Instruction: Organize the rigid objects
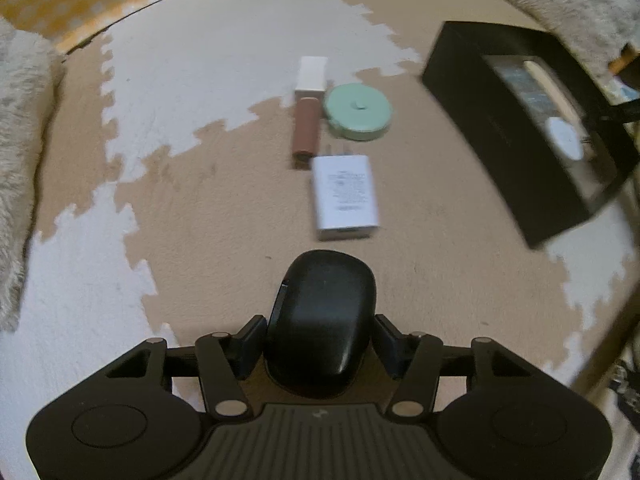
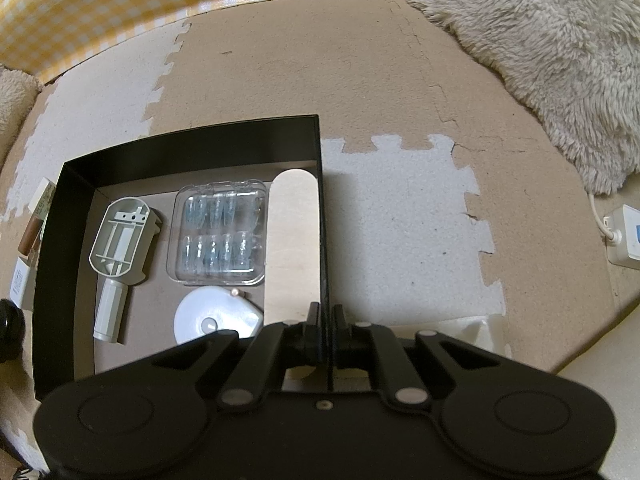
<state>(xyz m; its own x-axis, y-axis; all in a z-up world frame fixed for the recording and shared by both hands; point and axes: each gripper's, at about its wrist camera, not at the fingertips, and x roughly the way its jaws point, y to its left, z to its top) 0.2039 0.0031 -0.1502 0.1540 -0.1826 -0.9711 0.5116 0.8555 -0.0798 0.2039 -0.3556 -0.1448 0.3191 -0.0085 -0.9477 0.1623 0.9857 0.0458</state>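
My left gripper (image 1: 320, 330) is shut on a black rounded case (image 1: 322, 320) and holds it above the foam mat. Ahead on the mat lie a white charger (image 1: 346, 196), a brown tube (image 1: 306, 128), a mint round tape measure (image 1: 358, 110) and a small white box (image 1: 311, 76). My right gripper (image 2: 326, 326) is shut on the right wall of the black box (image 2: 192, 148). Inside it lie a wooden stick (image 2: 292, 240), a clear plastic case (image 2: 218, 234), a white round tape measure (image 2: 216, 318) and a grey plastic handle piece (image 2: 120, 248).
The black box also shows at the right in the left wrist view (image 1: 500, 120). Fluffy rugs (image 2: 540, 52) lie at the mat's edges. A white power strip (image 2: 626, 240) sits far right. A yellow checked wall (image 2: 120, 4) borders the far side.
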